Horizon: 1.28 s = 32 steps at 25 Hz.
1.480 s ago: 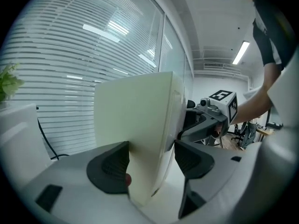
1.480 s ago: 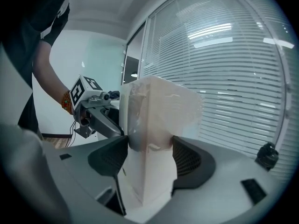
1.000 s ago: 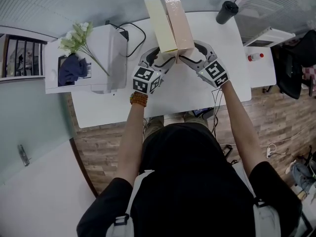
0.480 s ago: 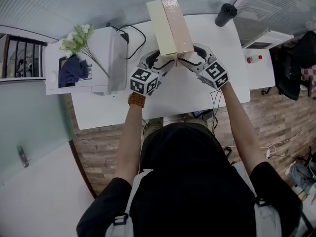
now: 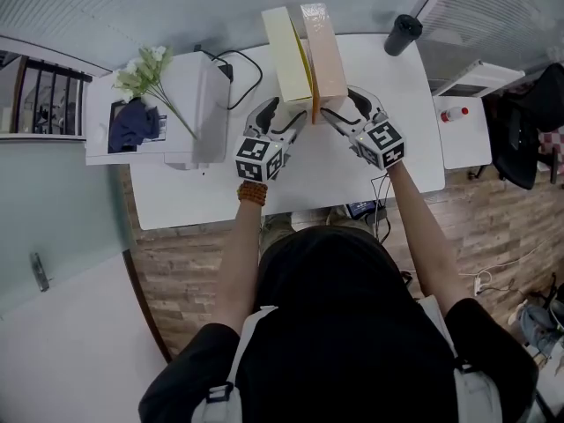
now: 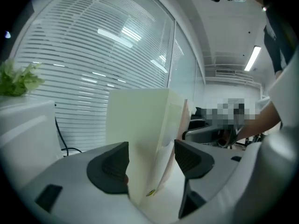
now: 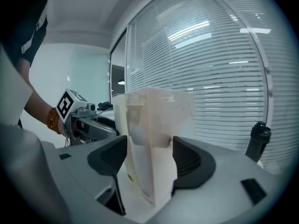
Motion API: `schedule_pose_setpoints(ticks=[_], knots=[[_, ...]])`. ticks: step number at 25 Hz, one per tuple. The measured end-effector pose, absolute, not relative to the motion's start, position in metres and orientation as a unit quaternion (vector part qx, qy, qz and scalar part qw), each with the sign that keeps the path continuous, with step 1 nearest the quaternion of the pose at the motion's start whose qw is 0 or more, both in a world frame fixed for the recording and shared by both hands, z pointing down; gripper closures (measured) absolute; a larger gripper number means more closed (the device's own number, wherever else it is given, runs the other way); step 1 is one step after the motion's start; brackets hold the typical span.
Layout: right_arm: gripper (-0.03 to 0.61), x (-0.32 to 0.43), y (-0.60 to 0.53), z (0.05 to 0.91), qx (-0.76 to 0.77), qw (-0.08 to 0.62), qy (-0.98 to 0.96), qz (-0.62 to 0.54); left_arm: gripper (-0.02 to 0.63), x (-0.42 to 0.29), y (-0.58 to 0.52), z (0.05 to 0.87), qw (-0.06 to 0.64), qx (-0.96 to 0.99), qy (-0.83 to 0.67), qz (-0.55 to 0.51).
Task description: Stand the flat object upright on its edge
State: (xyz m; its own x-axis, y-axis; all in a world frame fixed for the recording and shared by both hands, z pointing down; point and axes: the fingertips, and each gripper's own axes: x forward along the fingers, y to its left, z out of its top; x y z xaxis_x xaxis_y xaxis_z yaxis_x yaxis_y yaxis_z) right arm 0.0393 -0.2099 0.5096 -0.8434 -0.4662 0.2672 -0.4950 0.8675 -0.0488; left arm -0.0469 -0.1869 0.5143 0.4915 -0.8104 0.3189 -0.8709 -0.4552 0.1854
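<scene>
A flat box (image 5: pixel 304 55), cream on one face and pink on the other, stands nearly upright on its short end on the white table (image 5: pixel 335 170). My left gripper (image 5: pixel 286 117) straddles its bottom from the left. Its jaws are opening: in the left gripper view the box (image 6: pixel 140 129) sits between them, the left pad (image 6: pixel 112 164) touches it and the right pad (image 6: pixel 191 160) stands clear. My right gripper (image 5: pixel 339 113) comes in from the right. Its pads press both sides of the box (image 7: pixel 147 139) at its lower end.
A white machine (image 5: pixel 181 104) at the table's left carries flowers (image 5: pixel 145 64) and a dark cloth (image 5: pixel 132 123). A black cable (image 5: pixel 242 60) runs behind it. A black tumbler (image 5: pixel 404 26) stands at the back right. A low white cabinet (image 5: pixel 467 117) holds a bottle.
The box has tipped further toward upright, so its top now hides more of its faces. Both grippers have shifted slightly with its bottom end.
</scene>
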Motion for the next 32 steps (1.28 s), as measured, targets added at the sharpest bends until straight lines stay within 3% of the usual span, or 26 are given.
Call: schedule_pose_setpoints(ticks=[7,12,13,16,18,22,32], knots=[[0.293,0.081,-0.179,0.488,0.271,0.082,-0.959,0.033,0.324,-0.047,-0.134,0.490,0.133,0.799,-0.584,0.061],[0.297,0.095,-0.141,0.482,0.278,0.079,-0.957,-0.009,0.412,-0.037,-0.099,0.482,0.104,0.783,-0.611,0.055],[0.307,0.095,-0.131,0.478,0.284,0.077,-0.956,-0.012,0.448,-0.035,-0.091,0.479,0.095,0.785,-0.610,0.057],[0.421,0.093,-0.097,0.458,0.310,0.060,-0.949,-0.017,0.554,-0.031,-0.067,0.467,0.063,0.792,-0.604,0.058],[0.463,0.090,-0.079,0.450,0.326,0.056,-0.943,-0.027,0.588,-0.031,-0.056,0.454,0.045,0.799,-0.597,0.044],[0.518,0.068,-0.037,0.441,0.353,0.065,-0.933,-0.038,0.602,-0.043,-0.021,0.427,0.018,0.812,-0.583,0.025],[0.538,0.018,0.047,0.418,0.430,0.052,-0.901,-0.025,0.604,-0.067,0.050,0.406,-0.001,0.826,-0.564,0.006]])
